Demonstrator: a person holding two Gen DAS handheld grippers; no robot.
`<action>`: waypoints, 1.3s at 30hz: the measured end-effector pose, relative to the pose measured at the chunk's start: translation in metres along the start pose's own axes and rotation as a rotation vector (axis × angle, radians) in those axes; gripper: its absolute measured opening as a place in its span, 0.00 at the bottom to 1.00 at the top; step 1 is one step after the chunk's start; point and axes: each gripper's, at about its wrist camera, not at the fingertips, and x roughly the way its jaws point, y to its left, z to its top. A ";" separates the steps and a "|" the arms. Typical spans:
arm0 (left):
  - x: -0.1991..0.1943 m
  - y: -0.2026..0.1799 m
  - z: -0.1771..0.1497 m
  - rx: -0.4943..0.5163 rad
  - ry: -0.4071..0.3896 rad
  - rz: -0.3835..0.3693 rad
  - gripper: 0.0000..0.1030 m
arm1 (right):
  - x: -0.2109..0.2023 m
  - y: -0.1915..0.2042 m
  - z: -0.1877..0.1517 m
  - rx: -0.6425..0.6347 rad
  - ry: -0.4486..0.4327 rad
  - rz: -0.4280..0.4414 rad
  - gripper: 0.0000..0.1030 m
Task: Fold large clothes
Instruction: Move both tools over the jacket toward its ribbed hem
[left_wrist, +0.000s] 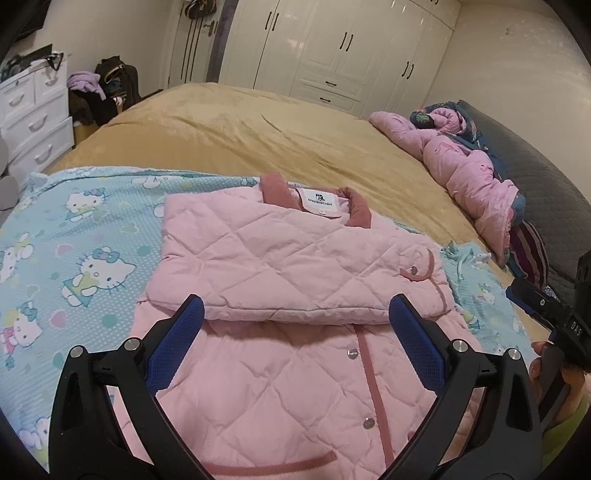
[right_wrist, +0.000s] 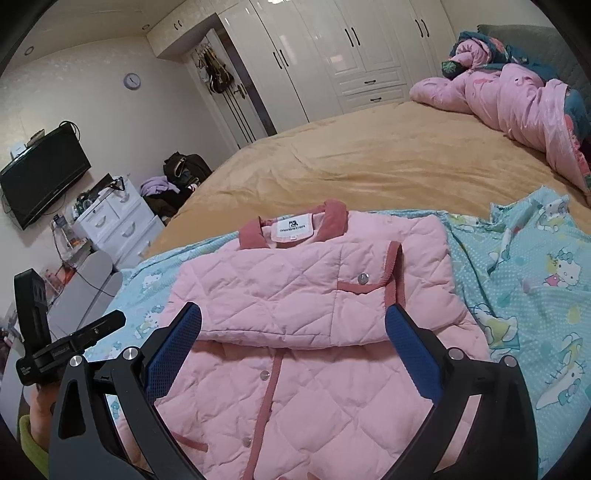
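Both tongs are held spread wide and empty: the left gripper and the right gripper are poised above one pink quilted jacket, its sleeve portion folded across the chest. The jacket is laid on one Hello Kitty sheet at the near edge of the bed. One pink quilt is bunched at the far right corner. Three snap buttons are counted down the placket in the right view.

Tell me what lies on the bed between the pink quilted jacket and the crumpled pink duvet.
Only bare tan bedspread between the pink quilted jacket and the crumpled pink duvet; both wrist views show it.
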 end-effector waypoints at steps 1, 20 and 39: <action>-0.003 -0.001 -0.001 0.002 -0.004 0.000 0.91 | -0.004 0.002 -0.001 -0.004 -0.004 0.003 0.96; -0.061 -0.020 -0.032 0.080 -0.071 0.025 0.91 | -0.058 0.027 -0.024 -0.052 -0.068 -0.009 0.96; -0.093 -0.039 -0.093 0.138 -0.090 0.031 0.91 | -0.092 0.035 -0.072 -0.119 -0.029 -0.027 0.96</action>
